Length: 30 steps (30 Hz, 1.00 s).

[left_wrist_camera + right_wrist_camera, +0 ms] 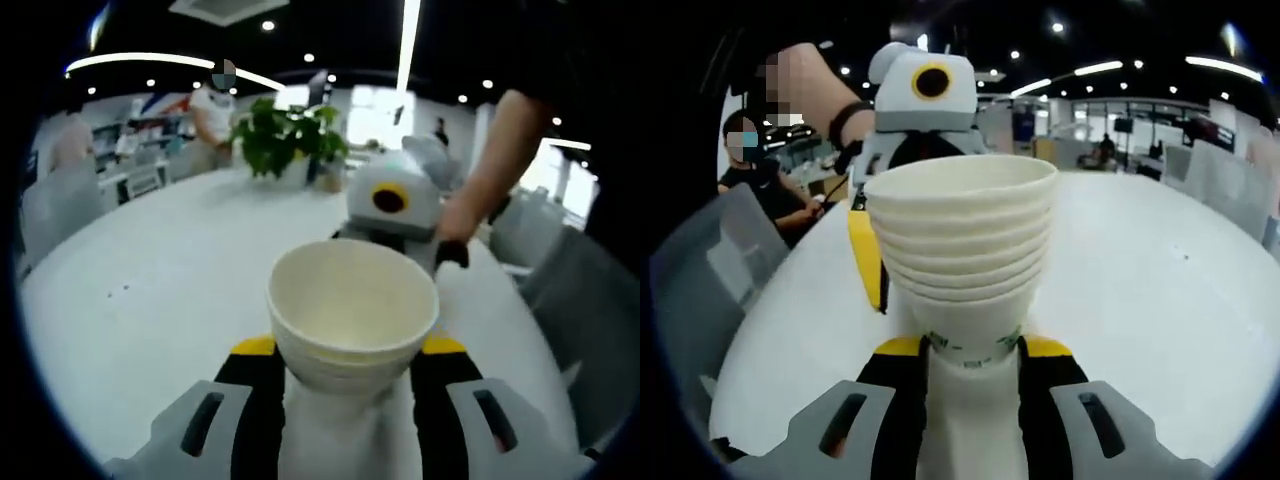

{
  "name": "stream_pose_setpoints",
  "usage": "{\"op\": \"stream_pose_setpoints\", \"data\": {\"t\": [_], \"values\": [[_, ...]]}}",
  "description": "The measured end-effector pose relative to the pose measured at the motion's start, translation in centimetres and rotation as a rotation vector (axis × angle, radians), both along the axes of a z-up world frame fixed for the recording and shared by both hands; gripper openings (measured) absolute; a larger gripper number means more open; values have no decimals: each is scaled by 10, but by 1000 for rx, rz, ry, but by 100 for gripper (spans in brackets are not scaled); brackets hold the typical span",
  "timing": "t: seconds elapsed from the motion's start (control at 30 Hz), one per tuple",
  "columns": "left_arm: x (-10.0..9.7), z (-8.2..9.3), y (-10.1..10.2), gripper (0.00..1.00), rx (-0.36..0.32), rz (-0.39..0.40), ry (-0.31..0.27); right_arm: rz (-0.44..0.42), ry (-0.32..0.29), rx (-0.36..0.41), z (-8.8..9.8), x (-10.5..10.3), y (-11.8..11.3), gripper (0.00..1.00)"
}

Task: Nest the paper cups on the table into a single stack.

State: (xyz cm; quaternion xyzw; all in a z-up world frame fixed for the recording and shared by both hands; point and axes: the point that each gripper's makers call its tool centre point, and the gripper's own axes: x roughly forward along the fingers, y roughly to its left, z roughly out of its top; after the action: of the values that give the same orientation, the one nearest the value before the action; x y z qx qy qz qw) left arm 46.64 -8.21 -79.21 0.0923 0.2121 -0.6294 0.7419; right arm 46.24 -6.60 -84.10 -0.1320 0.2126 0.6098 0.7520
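In the left gripper view a white paper cup [350, 300] faces me mouth-on. My left gripper [348, 348] is shut on its lower wall with the yellow-tipped jaws on both sides. In the right gripper view a stack of several nested paper cups [960, 230] stands upright, and my right gripper [973, 348] is shut on its base. The two grippers face each other closely over the white table [150, 280]. The right gripper's housing [392, 200] shows just behind the single cup. The left gripper's housing [925, 90] rises behind the stack.
A potted green plant [290, 135] stands on the far side of the table. Grey chairs [575, 300] [710, 270] line the table's edge. A person [750, 170] sits beyond one chair, and others stand in the office background.
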Motion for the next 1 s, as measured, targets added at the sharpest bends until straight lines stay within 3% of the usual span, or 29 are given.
{"op": "stream_pose_setpoints", "data": {"t": [0.33, 0.57, 1.0], "values": [[2, 0, 0, 49, -5, 10, 13, -9, 9, -10, -2, 2, -1, 31], [5, 0, 3, 51, -2, 38, 18, -64, 31, -15, -5, 4, -6, 49], [7, 12, 16, 65, -22, 109, -11, -101, 32, -28, -1, -4, -11, 59]]}}
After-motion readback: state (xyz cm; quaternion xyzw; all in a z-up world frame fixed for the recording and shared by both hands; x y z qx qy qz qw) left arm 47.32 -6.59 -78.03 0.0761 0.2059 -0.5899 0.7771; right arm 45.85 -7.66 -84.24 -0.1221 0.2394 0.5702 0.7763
